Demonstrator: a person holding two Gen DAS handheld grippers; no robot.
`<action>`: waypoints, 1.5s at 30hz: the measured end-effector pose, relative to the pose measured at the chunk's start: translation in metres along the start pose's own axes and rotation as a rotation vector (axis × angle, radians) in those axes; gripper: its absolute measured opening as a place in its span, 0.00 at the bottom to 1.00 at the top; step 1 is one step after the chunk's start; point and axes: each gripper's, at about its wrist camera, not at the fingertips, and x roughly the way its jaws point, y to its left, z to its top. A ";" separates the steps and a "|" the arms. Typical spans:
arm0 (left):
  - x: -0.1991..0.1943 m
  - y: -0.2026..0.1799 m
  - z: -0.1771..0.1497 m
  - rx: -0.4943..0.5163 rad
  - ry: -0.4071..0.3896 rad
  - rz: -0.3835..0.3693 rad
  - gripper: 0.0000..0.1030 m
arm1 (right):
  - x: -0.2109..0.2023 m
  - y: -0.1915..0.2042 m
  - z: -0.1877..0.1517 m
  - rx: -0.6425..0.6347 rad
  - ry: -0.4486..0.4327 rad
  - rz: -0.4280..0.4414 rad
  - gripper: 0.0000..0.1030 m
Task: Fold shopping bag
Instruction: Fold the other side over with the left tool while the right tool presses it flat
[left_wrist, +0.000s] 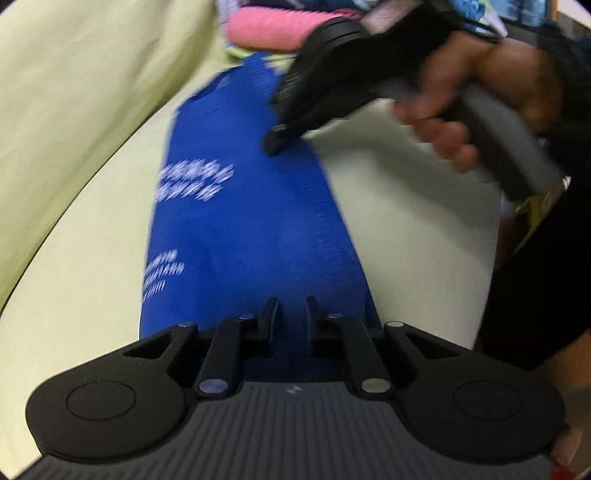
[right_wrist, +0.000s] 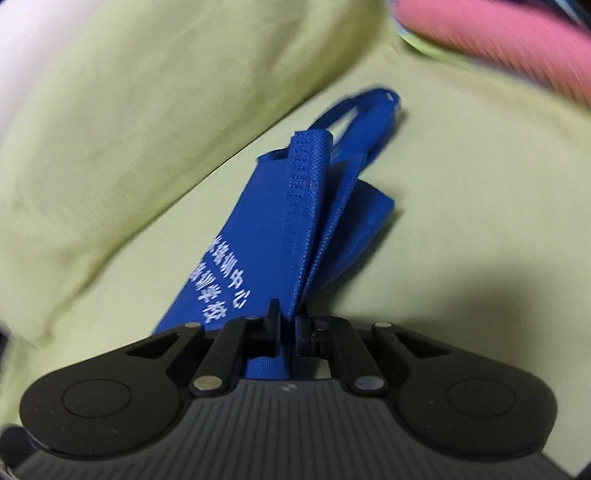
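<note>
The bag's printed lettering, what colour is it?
White, on the blue bag; clearest in the right wrist view.

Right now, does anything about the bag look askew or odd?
Yes. In the right wrist view the bag is unevenly gathered: its layers fan apart beyond the right gripper instead of lying flat, and the handle sticks out at the far end.

The blue shopping bag (right_wrist: 236, 266) bears white Chinese print; "中心" and "学校" can be read, the rest is blurred.

The left gripper (left_wrist: 291, 314) has its fingers slightly parted, while the right gripper (right_wrist: 290, 325) is pinched closed (hand-held).
</note>
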 end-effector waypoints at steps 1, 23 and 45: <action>0.007 0.003 0.012 0.003 -0.003 -0.022 0.11 | 0.005 -0.001 0.012 -0.037 0.000 -0.013 0.04; 0.008 0.031 0.029 0.066 -0.085 -0.117 0.24 | -0.047 -0.025 -0.047 0.093 0.000 0.111 0.00; -0.035 0.037 -0.056 0.017 -0.111 -0.164 0.13 | -0.043 -0.002 -0.066 -0.104 -0.072 0.007 0.00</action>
